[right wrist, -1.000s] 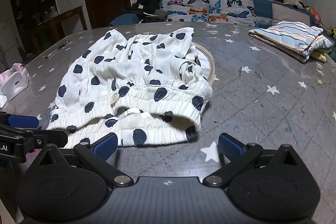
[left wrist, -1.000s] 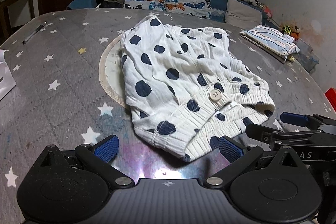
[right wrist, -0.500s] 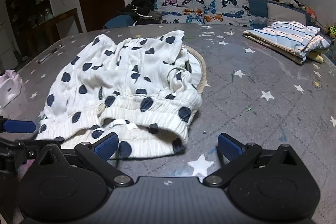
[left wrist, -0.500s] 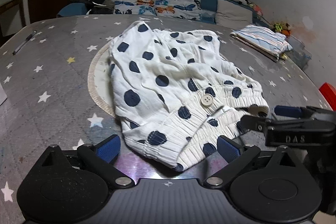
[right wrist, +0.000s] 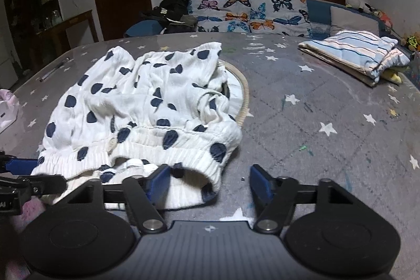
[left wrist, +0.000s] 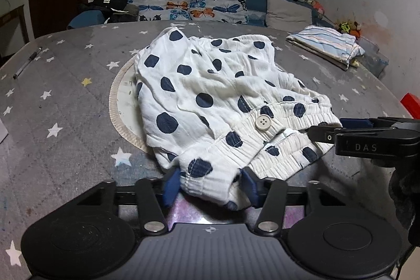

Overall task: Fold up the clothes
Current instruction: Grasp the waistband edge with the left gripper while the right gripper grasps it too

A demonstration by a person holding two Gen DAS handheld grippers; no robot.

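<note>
White shorts with navy polka dots [left wrist: 210,85] [right wrist: 147,101] lie crumpled on the grey star-print table [left wrist: 65,109], elastic waistband towards me. My left gripper [left wrist: 210,188] has closed on the near-left waistband corner, and the cloth bunches against both blue pads. It shows at the left edge of the right wrist view, left gripper [right wrist: 36,172]. My right gripper [right wrist: 208,184] stands partly closed but open around the right waistband corner; its right pad rests off the cloth. In the left wrist view the right gripper [left wrist: 326,127] touches the waistband's far end.
A round woven mat [left wrist: 118,101] [right wrist: 244,93] lies under the shorts. A folded striped garment [left wrist: 328,46] [right wrist: 359,57] sits at the back right. A pen [left wrist: 26,64] lies far left, a red object [left wrist: 410,106] at the right edge, and a butterfly-print sofa stands behind the table.
Both grippers moved forward onto the waistband. The left fingers went from wide open to closed on the cloth; the right fingers narrowed around the other corner.
</note>
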